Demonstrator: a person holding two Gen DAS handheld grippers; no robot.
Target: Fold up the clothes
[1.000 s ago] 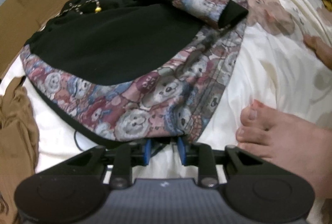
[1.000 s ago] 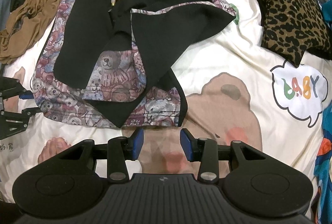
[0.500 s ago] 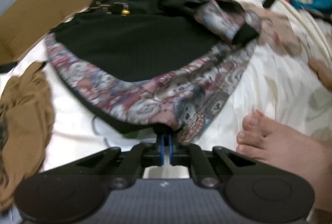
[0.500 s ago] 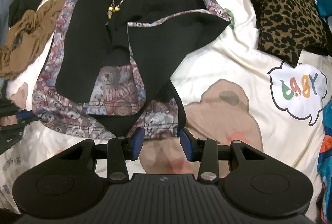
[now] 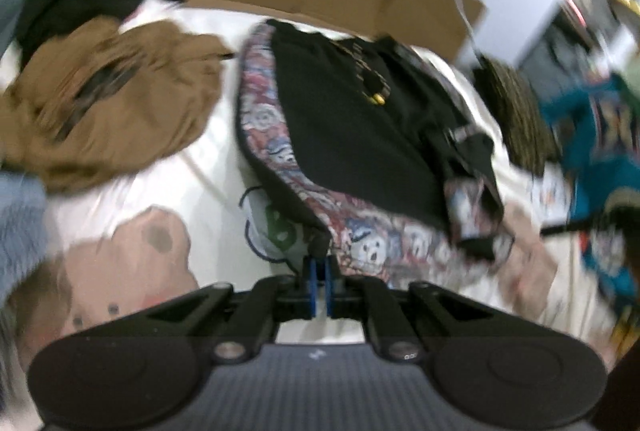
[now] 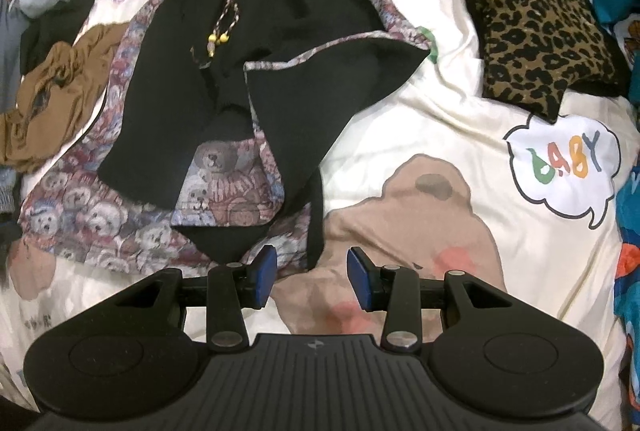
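My left claw (image 5: 319,285) is pinching the hem corner of the black garment (image 6: 200,99), the one with a teddy-bear print border (image 5: 384,243); the blue pads are pressed together on that edge, and the cloth rises off the bed sheet (image 5: 168,199) just ahead of them. The left wrist view is blurred, so finer detail is lost there. My right claw (image 6: 312,279) is spread wide, holding nothing, and hovers low over the bed sheet (image 6: 420,119) right at the garment's near bottom corner, its pads (image 6: 265,271) just short of the fabric. The garment lies spread across the bed, with one black panel (image 6: 320,103) folded over its middle and a small bear-print flap (image 6: 228,183) showing beneath it. A braided drawstring with yellow beads (image 6: 218,40) rests near the top. To its left sits a crumpled brown garment (image 6: 52,91); to its right, well apart, a leopard-print cushion (image 6: 536,19). A "BABY" speech bubble (image 6: 564,167) is printed on the sheet.
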